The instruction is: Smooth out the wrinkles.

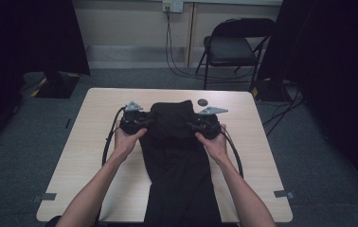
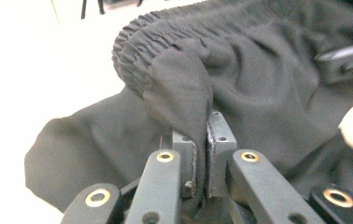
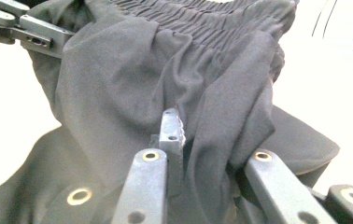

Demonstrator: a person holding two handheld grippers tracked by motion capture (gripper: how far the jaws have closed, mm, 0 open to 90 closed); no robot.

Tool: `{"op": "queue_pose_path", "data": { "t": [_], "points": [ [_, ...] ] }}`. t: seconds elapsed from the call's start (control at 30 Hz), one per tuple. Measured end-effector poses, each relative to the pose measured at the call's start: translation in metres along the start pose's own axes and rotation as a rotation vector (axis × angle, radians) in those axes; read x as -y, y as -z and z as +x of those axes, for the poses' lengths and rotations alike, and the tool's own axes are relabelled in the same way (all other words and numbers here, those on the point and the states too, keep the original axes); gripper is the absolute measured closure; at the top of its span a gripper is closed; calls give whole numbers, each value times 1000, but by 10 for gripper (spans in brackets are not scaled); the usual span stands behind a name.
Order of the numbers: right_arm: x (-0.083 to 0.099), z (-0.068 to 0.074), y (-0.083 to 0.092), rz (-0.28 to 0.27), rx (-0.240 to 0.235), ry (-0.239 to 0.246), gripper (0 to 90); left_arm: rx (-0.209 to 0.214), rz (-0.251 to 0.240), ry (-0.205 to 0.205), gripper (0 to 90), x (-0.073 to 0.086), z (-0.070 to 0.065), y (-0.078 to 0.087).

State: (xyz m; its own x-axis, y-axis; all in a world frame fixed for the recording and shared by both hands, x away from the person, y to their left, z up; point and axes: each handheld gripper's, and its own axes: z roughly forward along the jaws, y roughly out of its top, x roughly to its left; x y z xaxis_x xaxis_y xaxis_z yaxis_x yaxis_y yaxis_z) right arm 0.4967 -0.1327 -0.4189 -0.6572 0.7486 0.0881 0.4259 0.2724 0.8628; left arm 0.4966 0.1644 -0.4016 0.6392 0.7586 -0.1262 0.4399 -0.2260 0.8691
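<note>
A black garment (image 1: 177, 156) with a gathered elastic waistband lies down the middle of the light wooden table (image 1: 92, 156), its waistband end folded over at the far side. My left gripper (image 1: 141, 124) holds the folded part at its left edge. In the left gripper view the left gripper (image 2: 207, 126) pinches a fold of the cloth (image 2: 258, 79) between its pads, just below the waistband. My right gripper (image 1: 193, 126) holds the right edge. In the right gripper view cloth (image 3: 132, 70) bunches between the right gripper's (image 3: 198, 135) jaws and covers one pad.
A small round black object (image 1: 202, 101) lies on the table just beyond the garment. A black folding chair (image 1: 234, 47) stands behind the table on grey carpet. Dark curtains hang at both sides. Cables trail from each gripper over the tabletop.
</note>
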Motion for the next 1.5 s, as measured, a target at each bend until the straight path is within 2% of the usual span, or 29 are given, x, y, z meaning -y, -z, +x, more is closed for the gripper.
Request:
{"op": "queue_pose_path", "data": {
  "t": [0.1,0.17,0.23,0.3,0.4,0.47,0.53,0.57,0.67,0.77,0.8,0.87,0.93,1.0,1.03,1.1,1.13,1.17,1.2,1.23,1.27,1.3,1.37,1.5],
  "points": [
    [-27,1,20,-68,3,22,809,11,-82,-26,851,-27,-9,24],
    [-43,4,36,-111,2,36,816,29,-133,-42,849,-40,-18,42],
    [-54,9,54,-151,-3,56,817,50,-171,-63,848,-48,-29,59],
    [-59,16,73,-190,-17,61,819,75,-188,-71,846,-49,-43,75],
    [-52,28,100,-221,-45,82,820,122,-199,-101,844,-33,-64,95],
    [-36,37,112,-203,-63,92,821,135,-150,-112,844,-13,-75,97],
    [-13,45,118,-162,-78,95,822,169,-94,-88,843,14,-82,93],
    [1,49,118,-133,-85,94,822,174,-56,-91,843,28,-85,89],
    [46,59,113,-26,-109,82,822,193,68,-87,841,69,-91,73],
    [89,67,99,102,-123,75,819,197,200,-94,838,94,-97,55],
    [100,68,95,134,-126,67,817,193,223,-103,837,100,-99,49],
    [115,71,88,190,-131,68,813,192,279,-118,836,110,-100,36],
    [122,74,81,234,-130,103,809,171,334,-151,827,116,-101,24],
    [128,74,70,268,-129,99,808,152,351,-155,825,116,-100,15],
    [129,74,66,263,-126,115,808,136,349,-165,823,115,-99,11],
    [125,72,60,257,-113,129,810,107,340,-160,823,112,-92,5],
    [124,69,56,246,-107,121,810,89,337,-155,822,108,-87,0],
    [122,64,50,233,-105,108,811,89,337,-155,822,108,-87,0],
    [122,64,50,233,-105,108,811,68,329,-155,822,105,-81,-5],
    [116,57,39,219,-77,107,812,35,319,-154,821,99,-71,-16],
    [116,57,39,219,-77,107,812,35,319,-154,822,99,-71,-16],
    [111,49,27,199,-55,105,812,7,295,-135,822,94,-61,-27],
    [105,41,16,187,-45,80,812,-13,262,-87,822,90,-48,-37],
    [93,27,-5,170,-3,74,811,-57,240,-86,811,80,-31,-54]
  ]
}}
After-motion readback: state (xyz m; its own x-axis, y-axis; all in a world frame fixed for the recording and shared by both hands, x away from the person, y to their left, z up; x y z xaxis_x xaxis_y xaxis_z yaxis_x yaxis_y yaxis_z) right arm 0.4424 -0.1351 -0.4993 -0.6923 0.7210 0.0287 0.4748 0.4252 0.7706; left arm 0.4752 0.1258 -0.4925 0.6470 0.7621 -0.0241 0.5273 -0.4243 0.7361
